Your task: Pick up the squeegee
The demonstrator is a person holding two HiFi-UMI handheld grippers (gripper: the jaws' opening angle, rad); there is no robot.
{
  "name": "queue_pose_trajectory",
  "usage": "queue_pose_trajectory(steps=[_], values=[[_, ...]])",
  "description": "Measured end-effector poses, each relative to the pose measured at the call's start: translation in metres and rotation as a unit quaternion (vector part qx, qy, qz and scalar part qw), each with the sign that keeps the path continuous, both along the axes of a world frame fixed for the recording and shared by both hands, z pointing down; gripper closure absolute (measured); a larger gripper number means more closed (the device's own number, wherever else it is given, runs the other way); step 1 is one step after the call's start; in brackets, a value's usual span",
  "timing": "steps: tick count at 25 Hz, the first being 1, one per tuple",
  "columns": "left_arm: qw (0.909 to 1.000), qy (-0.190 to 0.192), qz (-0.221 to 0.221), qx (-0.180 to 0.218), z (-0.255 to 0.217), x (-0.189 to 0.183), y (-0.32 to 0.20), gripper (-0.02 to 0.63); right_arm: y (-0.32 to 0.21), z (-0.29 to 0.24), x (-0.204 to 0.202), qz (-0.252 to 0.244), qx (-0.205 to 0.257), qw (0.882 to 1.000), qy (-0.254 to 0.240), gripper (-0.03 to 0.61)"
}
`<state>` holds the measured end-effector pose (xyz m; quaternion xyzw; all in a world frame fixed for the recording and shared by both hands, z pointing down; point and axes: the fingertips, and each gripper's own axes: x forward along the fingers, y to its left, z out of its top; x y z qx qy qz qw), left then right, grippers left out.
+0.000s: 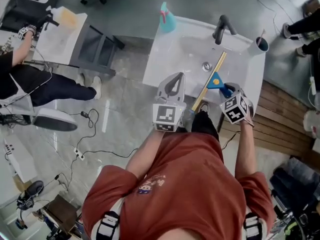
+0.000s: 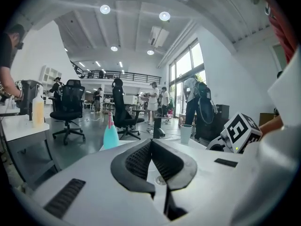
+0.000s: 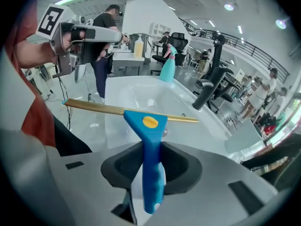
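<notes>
The squeegee (image 1: 215,80) has a blue handle and a long gold blade. It hangs above the white sink basin (image 1: 190,49), with the blade running from the basin toward the person's body. My right gripper (image 1: 227,90) is shut on its handle. In the right gripper view the blue handle (image 3: 151,166) stands upright between the dark pads and the gold blade (image 3: 106,109) lies across above them. My left gripper (image 1: 173,86) hovers just left of the squeegee over the counter's front edge. Its jaws (image 2: 151,144) are shut with nothing between them.
On the counter stand a teal spray bottle (image 1: 167,19) at the back left, a black faucet (image 1: 222,28) and a white cup (image 1: 260,45) at the back right. The basin has a drain (image 1: 206,66). A seated person (image 1: 30,79) and a small table are at left; wooden decking lies at right.
</notes>
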<state>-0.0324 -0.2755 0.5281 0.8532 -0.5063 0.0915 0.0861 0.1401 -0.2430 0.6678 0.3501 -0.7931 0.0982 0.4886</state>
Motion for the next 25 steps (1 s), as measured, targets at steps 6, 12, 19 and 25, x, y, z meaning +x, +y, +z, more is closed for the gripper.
queue_pose_trajectory(steps=[6, 12, 19, 25], values=[[0.9993, 0.006, 0.033, 0.017, -0.018, 0.007, -0.006, 0.595, 0.007, -0.022, 0.014, 0.097, 0.028, 0.995, -0.021, 0.454], [0.9981, 0.009, 0.056, 0.025, -0.029, 0.025, -0.01, 0.595, 0.014, -0.044, 0.037, 0.185, 0.06, 0.98, -0.038, 0.454], [0.9959, 0.017, 0.08, 0.039, -0.048, 0.048, -0.019, 0.597, 0.016, -0.08, 0.07, 0.241, 0.116, 0.963, -0.039, 0.454], [0.9935, 0.026, 0.09, 0.064, -0.072, 0.067, -0.024, 0.595, 0.006, -0.122, 0.106, 0.3, 0.176, 0.937, -0.044, 0.454]])
